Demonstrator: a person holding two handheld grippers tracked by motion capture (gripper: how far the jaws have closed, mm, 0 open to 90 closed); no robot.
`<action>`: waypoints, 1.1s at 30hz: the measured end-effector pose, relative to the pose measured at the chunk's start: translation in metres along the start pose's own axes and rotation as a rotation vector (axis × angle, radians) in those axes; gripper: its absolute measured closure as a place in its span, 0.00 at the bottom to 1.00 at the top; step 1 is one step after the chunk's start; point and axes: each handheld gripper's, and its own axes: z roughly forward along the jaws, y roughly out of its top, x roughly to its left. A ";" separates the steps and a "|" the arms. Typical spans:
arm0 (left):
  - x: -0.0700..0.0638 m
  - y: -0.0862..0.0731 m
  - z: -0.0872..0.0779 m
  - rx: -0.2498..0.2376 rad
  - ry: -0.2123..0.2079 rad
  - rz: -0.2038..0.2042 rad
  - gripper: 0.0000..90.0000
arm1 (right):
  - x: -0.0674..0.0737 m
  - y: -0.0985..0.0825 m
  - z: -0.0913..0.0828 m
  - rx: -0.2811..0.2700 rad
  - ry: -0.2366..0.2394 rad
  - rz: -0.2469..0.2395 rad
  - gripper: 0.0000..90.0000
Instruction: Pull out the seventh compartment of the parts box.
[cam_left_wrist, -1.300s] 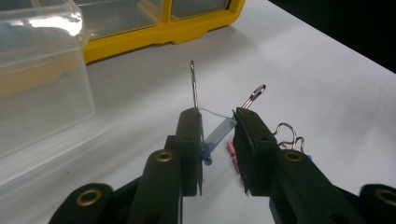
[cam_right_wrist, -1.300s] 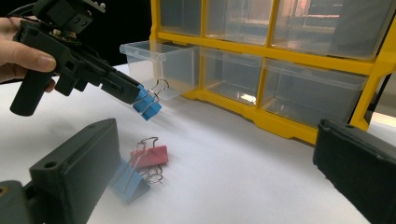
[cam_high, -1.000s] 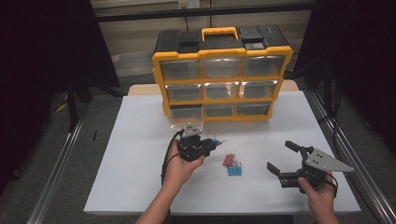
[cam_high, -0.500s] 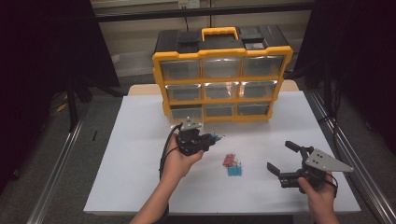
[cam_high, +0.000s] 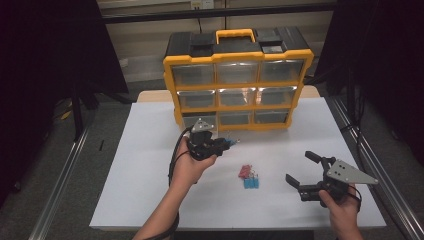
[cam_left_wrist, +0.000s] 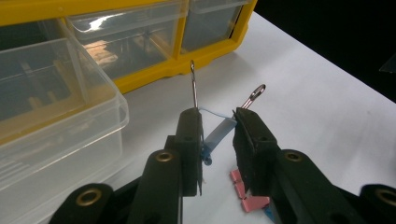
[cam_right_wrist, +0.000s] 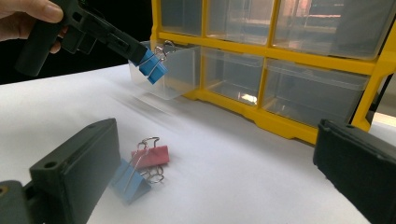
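Note:
My left gripper (cam_high: 226, 144) hangs above the white table, just in front of the yellow organizer's (cam_high: 239, 75) bottom-left drawer. It is shut on a blue binder clip (cam_left_wrist: 218, 133), whose wire handles stick up past the jaws. In the right gripper view the same blue clip (cam_right_wrist: 152, 66) hangs in front of the clear drawer (cam_right_wrist: 175, 70), which is pulled out. A small pile of pink and blue binder clips (cam_high: 248, 177) lies mid-table. My right gripper (cam_high: 300, 167) rests low at the right, open, its jaws wide either side of the pile (cam_right_wrist: 140, 170).
The organizer has clear drawers in three rows and a black lid with a yellow handle (cam_high: 235, 35). The white table (cam_high: 145, 150) ends close at the front and sides. Metal rails (cam_high: 60, 185) run along the floor on both sides.
My left gripper has risen and moved away from me toward the organizer with the blue clip in it. The right gripper has stayed put.

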 end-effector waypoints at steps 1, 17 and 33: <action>0.000 0.001 0.000 0.000 0.001 0.001 0.80 | 0.000 0.000 0.000 0.000 -0.001 0.000 0.00; 0.001 0.015 -0.002 0.004 0.012 0.012 0.80 | -0.001 0.000 0.001 -0.003 0.003 0.007 0.00; 0.009 0.025 -0.005 -0.001 0.022 -0.013 0.80 | -0.001 0.000 0.000 -0.005 -0.001 0.014 0.00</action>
